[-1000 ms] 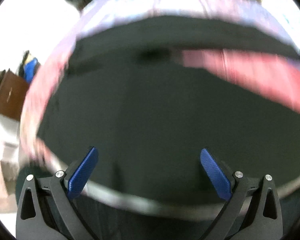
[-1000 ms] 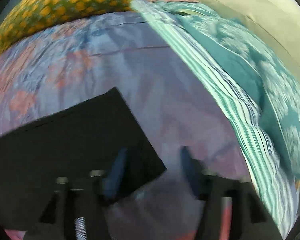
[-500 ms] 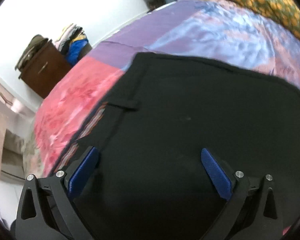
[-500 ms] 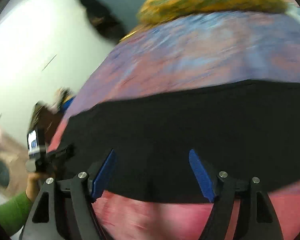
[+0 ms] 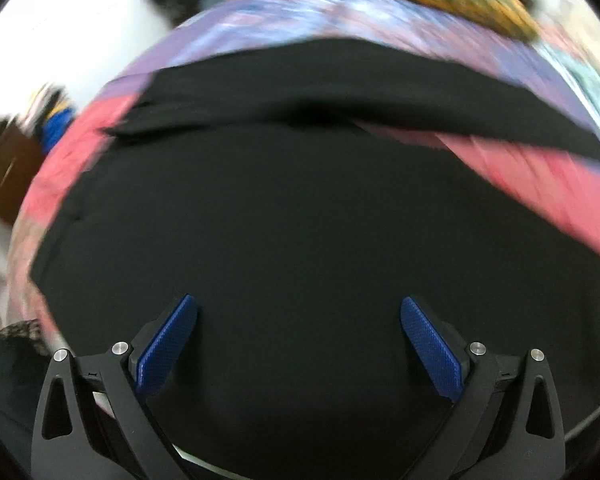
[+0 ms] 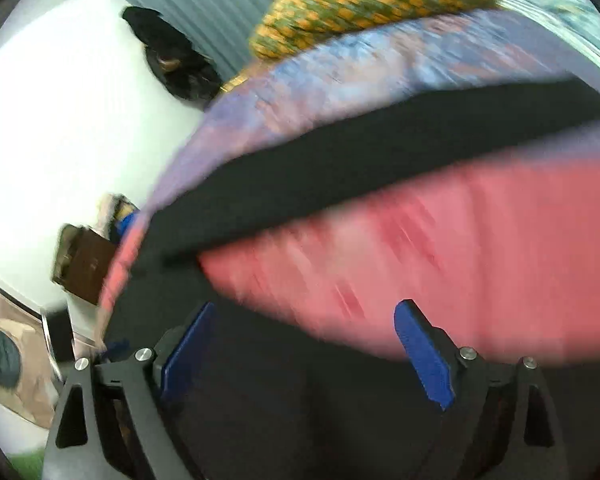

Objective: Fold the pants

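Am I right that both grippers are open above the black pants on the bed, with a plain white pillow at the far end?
Not quite: the pillow is green with orange spots, as the right wrist view shows. The left gripper and right gripper are indeed open above the black pants.

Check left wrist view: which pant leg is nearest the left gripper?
The wide black leg directly under the left gripper; the other leg is the narrow band farther back, across the pink sheet.

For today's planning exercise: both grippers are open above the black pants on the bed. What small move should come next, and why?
Probably lower the left gripper onto the near edge of the black pants and close on it. Both it and the right gripper are open and hold nothing, and the two legs lie apart, with pink bedsheet showing between them.
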